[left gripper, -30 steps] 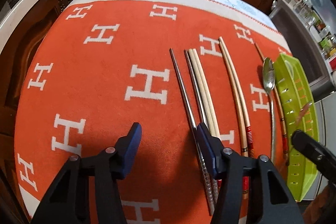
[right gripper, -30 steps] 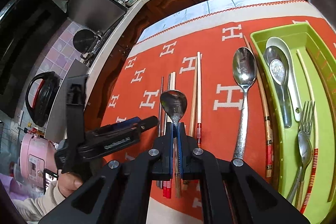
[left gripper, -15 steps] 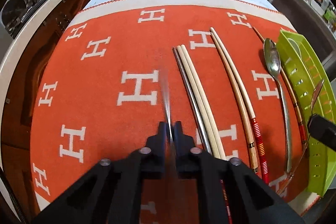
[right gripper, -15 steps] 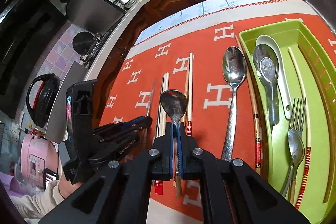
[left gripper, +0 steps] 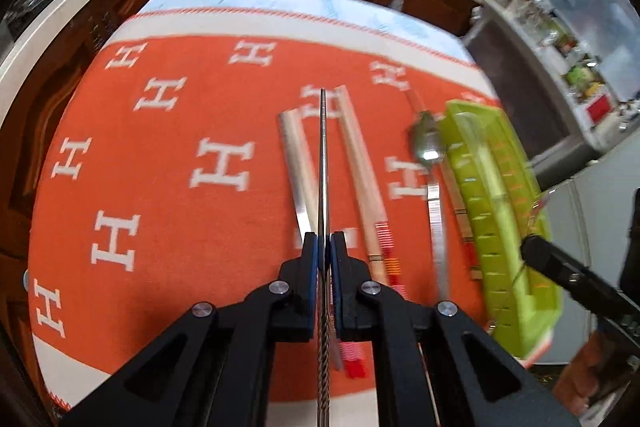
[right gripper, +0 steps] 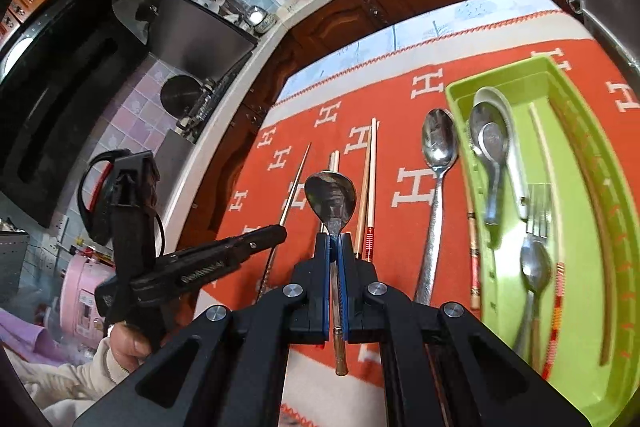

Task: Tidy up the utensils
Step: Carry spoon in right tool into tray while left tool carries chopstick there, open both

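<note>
Setting: kitchen table under an orange cloth (left gripper: 168, 227), wooden cabinets behind.
Left gripper (left gripper: 323, 255): clenched on a metal chopstick (left gripper: 322, 163), lifted clear of the cloth, its long axis running straight ahead along the fingers.
Right gripper (right gripper: 334, 247): clamped on the handle of a small spoon (right gripper: 330, 193), bowl forward and raised.
Green tray (right gripper: 576, 163): lies to the right of both grippers, long axis parallel to the held utensils; the right hand is nearer.
Loose items: a second metal chopstick (left gripper: 298, 167) and a big spoon (right gripper: 438, 163) rest on the cloth; motion blur makes the wooden pairs hard to count.
Next, probably: carry both rightward into the tray.
</note>
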`<state>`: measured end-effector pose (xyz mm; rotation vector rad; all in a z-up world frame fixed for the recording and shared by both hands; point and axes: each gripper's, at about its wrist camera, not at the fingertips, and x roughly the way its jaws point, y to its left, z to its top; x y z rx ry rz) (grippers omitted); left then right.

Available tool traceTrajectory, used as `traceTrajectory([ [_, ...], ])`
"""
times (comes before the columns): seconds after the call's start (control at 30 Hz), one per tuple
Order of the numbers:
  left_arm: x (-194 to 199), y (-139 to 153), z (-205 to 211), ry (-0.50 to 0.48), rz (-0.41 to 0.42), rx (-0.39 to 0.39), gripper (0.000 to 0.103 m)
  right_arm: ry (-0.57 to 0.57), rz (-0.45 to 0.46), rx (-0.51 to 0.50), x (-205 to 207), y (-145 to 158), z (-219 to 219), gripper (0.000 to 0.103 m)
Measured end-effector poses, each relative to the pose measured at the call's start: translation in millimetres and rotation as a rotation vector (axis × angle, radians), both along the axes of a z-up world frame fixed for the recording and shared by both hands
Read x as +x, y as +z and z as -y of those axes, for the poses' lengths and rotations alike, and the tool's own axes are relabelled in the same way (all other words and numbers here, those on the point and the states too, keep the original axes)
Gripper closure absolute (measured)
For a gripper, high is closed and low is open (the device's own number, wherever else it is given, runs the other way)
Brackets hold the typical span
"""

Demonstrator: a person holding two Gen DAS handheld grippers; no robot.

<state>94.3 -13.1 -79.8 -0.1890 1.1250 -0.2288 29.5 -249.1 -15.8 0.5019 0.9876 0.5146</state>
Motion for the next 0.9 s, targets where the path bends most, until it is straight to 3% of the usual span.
traceTrajectory([
  [0.23,-1,44,52,-0.128,0.067,-0.092,0.099,-0.097,0.053,-0.072,-35,45,54,0.100],
  [0.47,13,56,110,-0.216,0.054,-0.161,0.099,-0.180,0.041,-0.176,-50,67,103,0.099],
  [0.7,31,40,146,-0.210,-0.016,-0.221,0.099,-0.175,-0.058,-0.254,-41,42,120,0.100],
  [0.9,36,13,167,-0.194,-0.075,-0.213,0.099,-0.164,-0.139,-0.264,-23,3,123,0.099],
])
